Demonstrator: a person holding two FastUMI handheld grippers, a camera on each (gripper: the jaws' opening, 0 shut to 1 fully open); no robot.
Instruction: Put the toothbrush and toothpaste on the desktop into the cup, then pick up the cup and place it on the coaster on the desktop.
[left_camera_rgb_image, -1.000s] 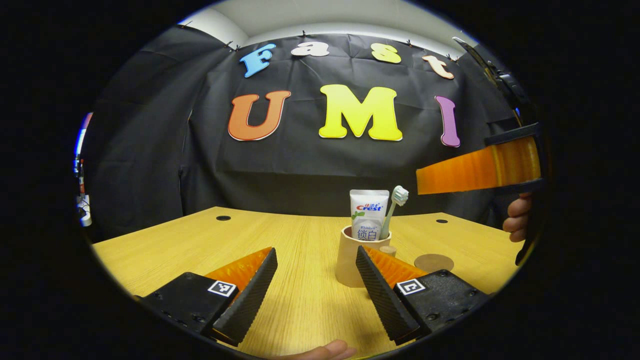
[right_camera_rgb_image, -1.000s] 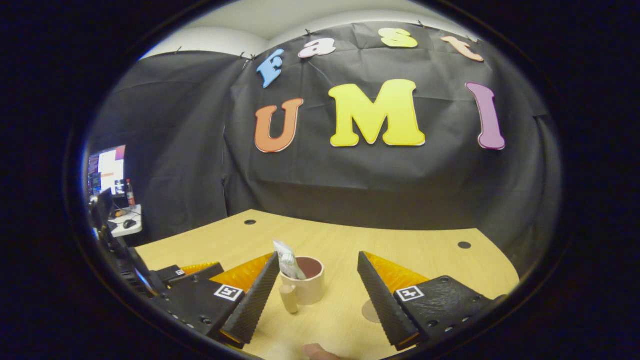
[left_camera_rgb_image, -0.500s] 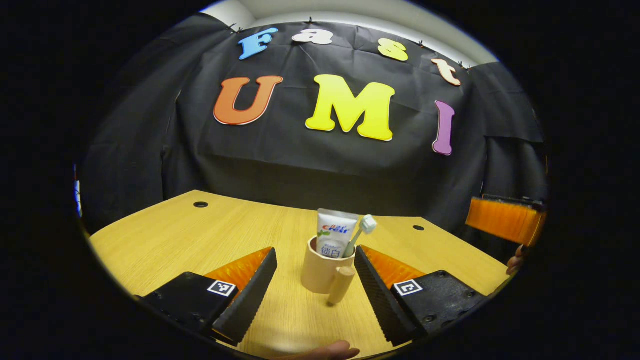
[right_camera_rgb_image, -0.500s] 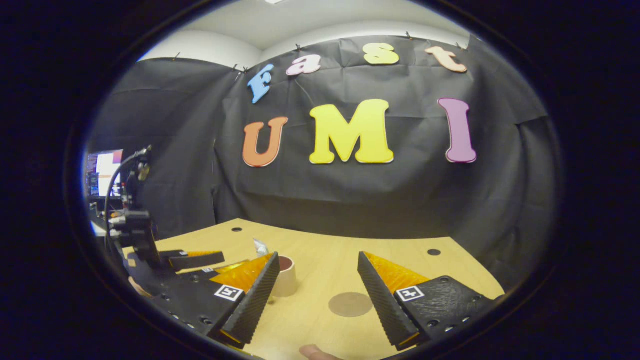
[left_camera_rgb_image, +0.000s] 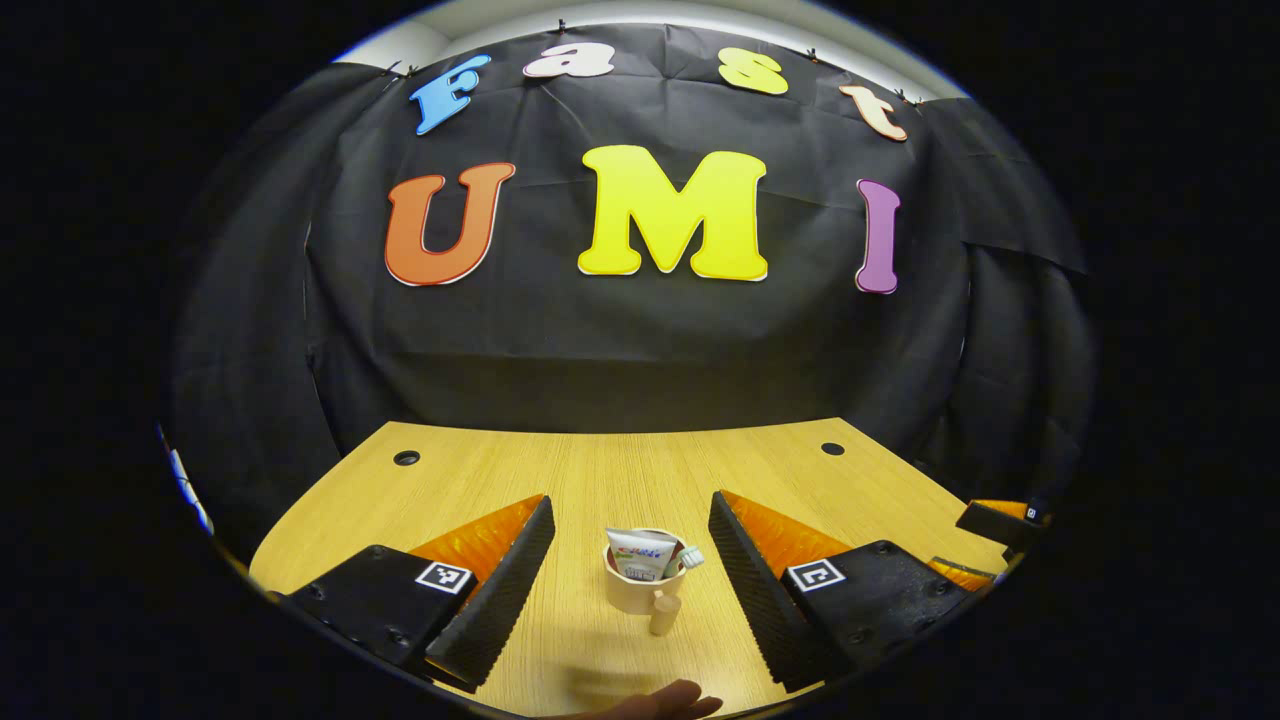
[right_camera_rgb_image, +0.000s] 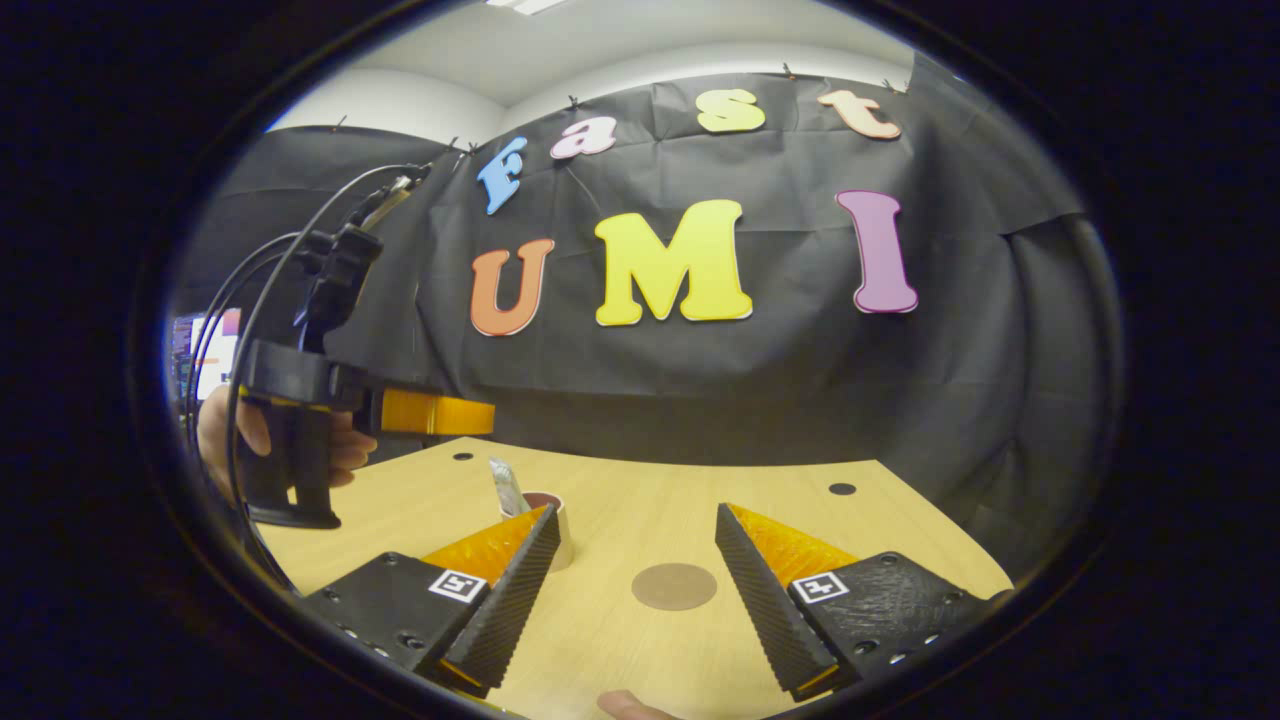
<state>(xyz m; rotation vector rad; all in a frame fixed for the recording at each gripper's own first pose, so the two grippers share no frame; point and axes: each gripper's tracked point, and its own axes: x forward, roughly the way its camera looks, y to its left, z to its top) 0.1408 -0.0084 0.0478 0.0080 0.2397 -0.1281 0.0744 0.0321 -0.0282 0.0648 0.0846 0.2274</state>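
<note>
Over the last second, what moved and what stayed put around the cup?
The left gripper rose and backed off the beige handled cup, jaws open. The right gripper drew back too. Toothpaste tube and toothbrush stayed inside; the cup remains off the round brown coaster.

Toothpaste (left_camera_rgb_image: 640, 553) and toothbrush (left_camera_rgb_image: 688, 558) in cup (left_camera_rgb_image: 640, 590) on desk (left_camera_rgb_image: 600, 480); coaster (right_camera_rgb_image: 674, 586) right of cup, apart, on desk.
</note>
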